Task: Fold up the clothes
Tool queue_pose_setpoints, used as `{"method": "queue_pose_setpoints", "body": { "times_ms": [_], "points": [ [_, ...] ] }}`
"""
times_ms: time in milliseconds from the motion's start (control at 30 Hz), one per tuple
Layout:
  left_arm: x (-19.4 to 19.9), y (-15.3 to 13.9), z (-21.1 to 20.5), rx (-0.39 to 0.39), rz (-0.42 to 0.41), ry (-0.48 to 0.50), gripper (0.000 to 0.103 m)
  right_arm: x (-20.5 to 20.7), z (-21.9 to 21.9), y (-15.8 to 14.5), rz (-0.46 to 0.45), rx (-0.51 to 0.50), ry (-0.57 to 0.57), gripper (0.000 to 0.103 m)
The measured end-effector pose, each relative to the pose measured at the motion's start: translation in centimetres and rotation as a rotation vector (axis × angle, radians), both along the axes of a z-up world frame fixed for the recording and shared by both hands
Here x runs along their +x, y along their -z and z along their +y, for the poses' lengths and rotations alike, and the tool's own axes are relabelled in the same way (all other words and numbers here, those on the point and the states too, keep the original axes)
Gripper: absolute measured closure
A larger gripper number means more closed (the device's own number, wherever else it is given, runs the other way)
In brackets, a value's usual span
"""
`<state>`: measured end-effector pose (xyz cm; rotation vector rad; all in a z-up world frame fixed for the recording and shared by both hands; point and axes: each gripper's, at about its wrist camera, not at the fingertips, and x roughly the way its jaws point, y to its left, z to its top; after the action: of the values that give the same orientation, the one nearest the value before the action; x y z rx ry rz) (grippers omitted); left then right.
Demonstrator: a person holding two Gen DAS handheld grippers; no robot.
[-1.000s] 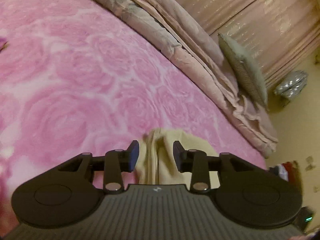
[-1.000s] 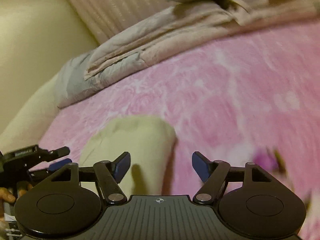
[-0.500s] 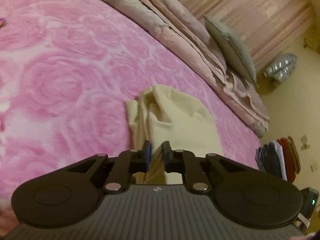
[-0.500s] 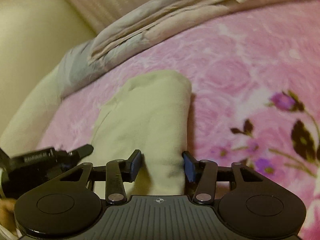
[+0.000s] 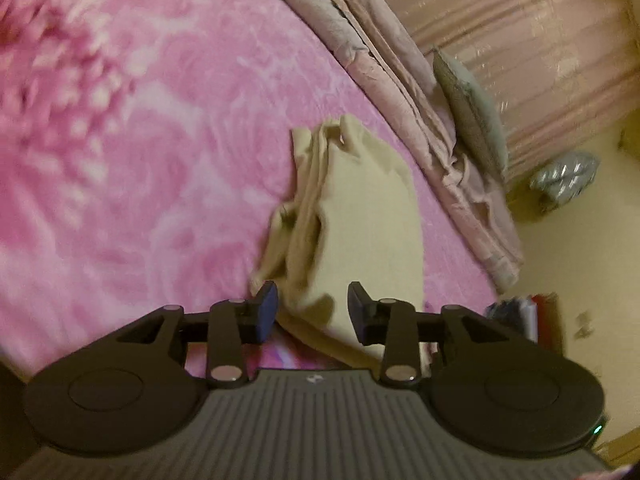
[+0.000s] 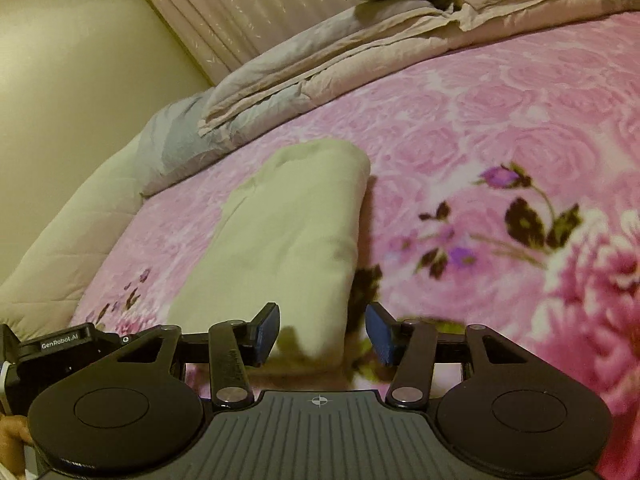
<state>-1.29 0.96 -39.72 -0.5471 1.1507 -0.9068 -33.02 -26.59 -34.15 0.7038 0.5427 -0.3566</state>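
Observation:
A cream garment [image 5: 360,208], folded into a long strip, lies on the pink rose-patterned blanket [image 5: 160,160]. In the left wrist view its layered edges show on the left side. My left gripper [image 5: 312,312] hovers over the garment's near end; its jaws are opening, with cloth lying between them but not pinched. In the right wrist view the same garment [image 6: 288,240] shows a smooth rolled fold. My right gripper [image 6: 322,332] stands open at its near end, with a gap on the right pad's side. The left gripper's body [image 6: 52,348] appears at the lower left.
A folded beige quilt [image 5: 400,92] and a grey-green pillow [image 5: 472,112] lie along the bed's far edge before a curtain. A stack of folded clothes [image 5: 516,312] and a silvery bag [image 5: 564,176] sit beyond the bed. A pale padded cover [image 6: 68,240] borders the blanket [image 6: 480,120].
The left jaws shut on the garment's near end half a second ago and have spread apart again. Both grippers have drawn back, so more of the garment shows.

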Motion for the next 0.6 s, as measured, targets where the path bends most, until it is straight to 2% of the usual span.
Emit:
{"method": "queue_pose_setpoints", "body": {
  "times_ms": [100, 133, 167, 200, 333, 467, 600],
  "points": [
    [0.2, 0.9, -0.2, -0.032, 0.042, -0.044, 0.079, 0.7, 1.2, 0.1, 0.031, -0.034, -0.036, 0.052],
    [0.4, 0.9, -0.4, -0.028, 0.035, -0.039, 0.096, 1.1, 1.7, 0.0, 0.043, -0.067, -0.049, 0.052],
    [0.5, 0.6, -0.6, -0.02, 0.01, -0.029, 0.097, 1.5, 2.2, -0.1, 0.057, -0.104, -0.066, 0.055],
    [0.5, 0.2, -0.7, -0.012, -0.025, -0.022, 0.097, 1.8, 2.7, -0.2, 0.067, -0.138, -0.081, 0.065],
    [0.2, -0.3, -0.5, 0.03, -0.114, -0.004, 0.098, 2.9, 4.5, -0.3, 0.116, -0.261, -0.131, 0.068],
    [-0.1, 1.5, -0.9, 0.107, -0.151, 0.012, 0.096, 3.8, 4.8, 1.3, 0.208, -0.267, -0.169, 0.068],
    [0.0, 0.2, -0.8, 0.153, -0.163, 0.008, 0.089, 3.0, 4.5, 0.8, 0.228, -0.25, -0.157, 0.067]
  ]
}}
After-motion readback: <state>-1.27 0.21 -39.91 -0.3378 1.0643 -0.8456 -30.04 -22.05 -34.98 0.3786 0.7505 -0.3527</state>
